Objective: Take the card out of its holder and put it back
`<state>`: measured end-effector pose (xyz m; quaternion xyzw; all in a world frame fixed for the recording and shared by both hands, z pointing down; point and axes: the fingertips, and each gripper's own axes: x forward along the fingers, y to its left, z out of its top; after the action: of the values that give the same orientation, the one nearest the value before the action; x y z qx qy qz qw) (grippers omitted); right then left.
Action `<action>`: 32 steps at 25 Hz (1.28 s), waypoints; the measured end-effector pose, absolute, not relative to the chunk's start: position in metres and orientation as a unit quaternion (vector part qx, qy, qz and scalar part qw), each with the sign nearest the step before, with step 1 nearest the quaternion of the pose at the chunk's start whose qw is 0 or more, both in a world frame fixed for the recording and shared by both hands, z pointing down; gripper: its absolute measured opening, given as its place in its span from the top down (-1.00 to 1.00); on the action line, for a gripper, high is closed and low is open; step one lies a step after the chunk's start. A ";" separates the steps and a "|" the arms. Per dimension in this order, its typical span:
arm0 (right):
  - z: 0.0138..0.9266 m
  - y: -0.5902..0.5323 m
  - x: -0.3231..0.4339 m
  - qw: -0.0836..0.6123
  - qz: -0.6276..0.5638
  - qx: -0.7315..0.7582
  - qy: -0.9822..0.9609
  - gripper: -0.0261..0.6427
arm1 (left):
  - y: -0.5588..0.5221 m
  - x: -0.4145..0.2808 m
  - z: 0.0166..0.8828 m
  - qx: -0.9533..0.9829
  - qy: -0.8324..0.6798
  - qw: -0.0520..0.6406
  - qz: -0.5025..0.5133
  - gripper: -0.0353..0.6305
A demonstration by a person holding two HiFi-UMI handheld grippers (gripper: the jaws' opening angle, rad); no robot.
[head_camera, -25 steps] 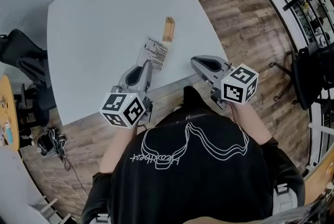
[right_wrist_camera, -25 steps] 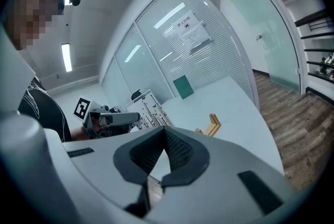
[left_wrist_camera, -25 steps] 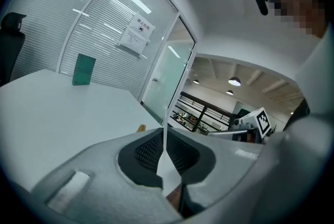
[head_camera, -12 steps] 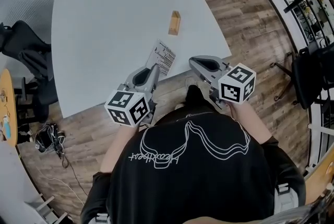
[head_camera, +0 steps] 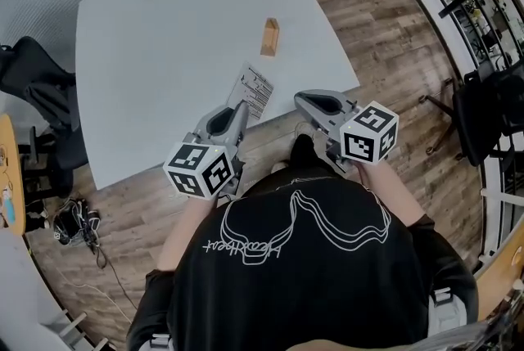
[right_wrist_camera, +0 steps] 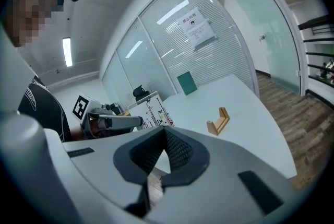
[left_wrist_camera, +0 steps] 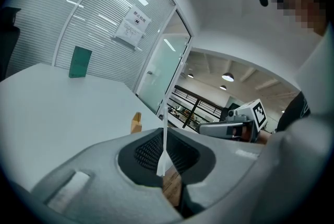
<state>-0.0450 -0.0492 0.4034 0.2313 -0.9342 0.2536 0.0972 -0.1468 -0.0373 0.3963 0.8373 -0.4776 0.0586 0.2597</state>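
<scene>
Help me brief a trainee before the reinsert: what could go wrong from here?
The left tool pinches the card by one edge, so it could bend or slip. The wooden holder stands unheld on the table, the right tool away from it; a push from the card may tip or slide it.

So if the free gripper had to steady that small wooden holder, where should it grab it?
Probably at one short end of the holder, pinching its two long sides from above with the right gripper, which is shut and empty. It is a narrow block with a groove along it, so an end grip should leave the groove free for the card.
</scene>
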 end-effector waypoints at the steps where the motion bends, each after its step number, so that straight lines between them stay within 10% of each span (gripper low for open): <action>1: 0.404 -0.050 -0.044 0.098 0.254 0.232 -0.934 0.90 | -0.039 -0.146 0.396 0.837 -0.477 0.260 0.058 0.82; 32: 0.416 -0.177 0.019 0.102 0.280 0.248 -0.922 0.90 | -0.203 -0.135 0.391 0.782 -0.576 0.236 0.034 0.82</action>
<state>0.0190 -0.1771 0.4164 0.2476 -0.9220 0.2799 0.1018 -0.1349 -0.2027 0.3906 0.7817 -0.5763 0.0337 0.2360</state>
